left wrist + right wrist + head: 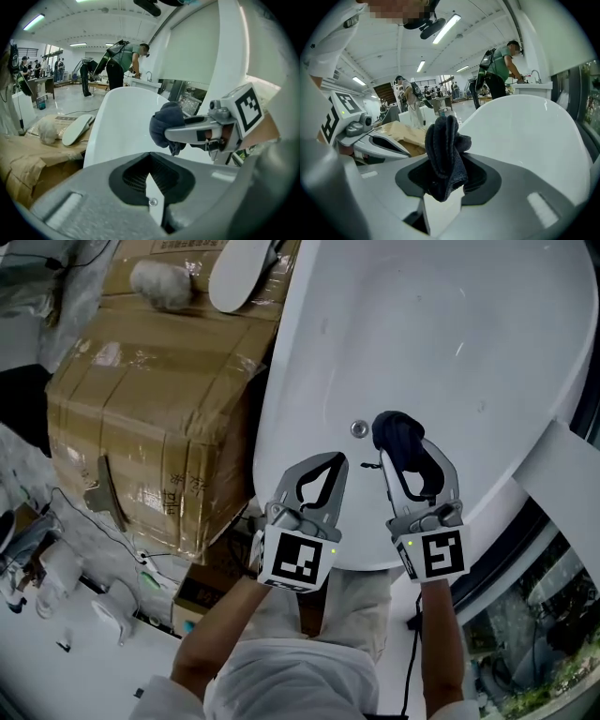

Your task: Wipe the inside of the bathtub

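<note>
The white bathtub (450,334) fills the upper right of the head view, with a round metal fitting (358,428) on its near inner wall. My right gripper (398,442) is shut on a dark blue cloth (394,427), which is bunched at its tips over the tub's near end. The cloth (444,140) stands up between the jaws in the right gripper view, with the tub (525,131) behind it. My left gripper (336,461) is shut and holds nothing; it sits just left of the right one, above the tub's near rim. The left gripper view shows the cloth (165,124) and the tub (126,122).
A large taped cardboard box (150,399) stands against the tub's left side, with a white oval object (239,273) and a fluffy bundle (161,282) on top. Cables and white clutter (84,559) lie at lower left. People (122,56) work far off in the hall.
</note>
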A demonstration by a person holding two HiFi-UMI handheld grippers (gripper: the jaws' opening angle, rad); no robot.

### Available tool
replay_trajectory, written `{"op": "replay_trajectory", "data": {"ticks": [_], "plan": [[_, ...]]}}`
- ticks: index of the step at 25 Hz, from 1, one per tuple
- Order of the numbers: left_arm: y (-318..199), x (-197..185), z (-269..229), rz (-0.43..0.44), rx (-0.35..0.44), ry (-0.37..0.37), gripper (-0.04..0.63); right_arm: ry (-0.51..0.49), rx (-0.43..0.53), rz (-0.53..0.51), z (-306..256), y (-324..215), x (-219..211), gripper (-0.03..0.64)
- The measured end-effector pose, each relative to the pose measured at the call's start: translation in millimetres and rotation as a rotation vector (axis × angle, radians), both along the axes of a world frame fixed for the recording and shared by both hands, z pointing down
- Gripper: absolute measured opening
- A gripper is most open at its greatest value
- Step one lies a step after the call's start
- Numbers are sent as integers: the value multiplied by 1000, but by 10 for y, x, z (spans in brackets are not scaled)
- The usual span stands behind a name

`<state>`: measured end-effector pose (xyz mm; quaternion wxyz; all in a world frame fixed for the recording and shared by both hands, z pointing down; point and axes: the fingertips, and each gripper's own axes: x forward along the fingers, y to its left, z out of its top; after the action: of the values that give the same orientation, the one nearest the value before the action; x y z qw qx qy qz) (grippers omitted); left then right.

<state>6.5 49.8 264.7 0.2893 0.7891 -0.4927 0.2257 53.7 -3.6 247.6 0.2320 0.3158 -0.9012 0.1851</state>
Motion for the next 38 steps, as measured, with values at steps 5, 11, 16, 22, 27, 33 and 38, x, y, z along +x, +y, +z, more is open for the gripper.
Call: {"op": "replay_trajectory", "data": {"ticks": [5, 11, 16, 22, 27, 33, 38], "plan": [[-116, -55, 192, -22, -9, 19, -2, -13, -37, 30, 352, -113, -67, 153], [-165, -140, 596, -50, -28, 26, -2, -19, -68, 49, 795, -171, -125, 154], [-171, -221, 945, -74, -65, 37, -2, -32, -101, 67, 1214, -240, -150, 153], [-223, -255, 1245, -107, -85, 60, -2, -29, -134, 65, 1611, -251, -178, 153], [-240, -207, 1475, -105, -82, 60, -2, -62, -182, 102, 1923, -339, -177, 153], [-214, -134, 1754, -88, -88, 57, -2, -76, -229, 158, 2434, -514, -173, 153], [-246, -103, 2002, -87, -80, 51, -2, -106, -267, 162, 2788, -575, -263, 155]]}}
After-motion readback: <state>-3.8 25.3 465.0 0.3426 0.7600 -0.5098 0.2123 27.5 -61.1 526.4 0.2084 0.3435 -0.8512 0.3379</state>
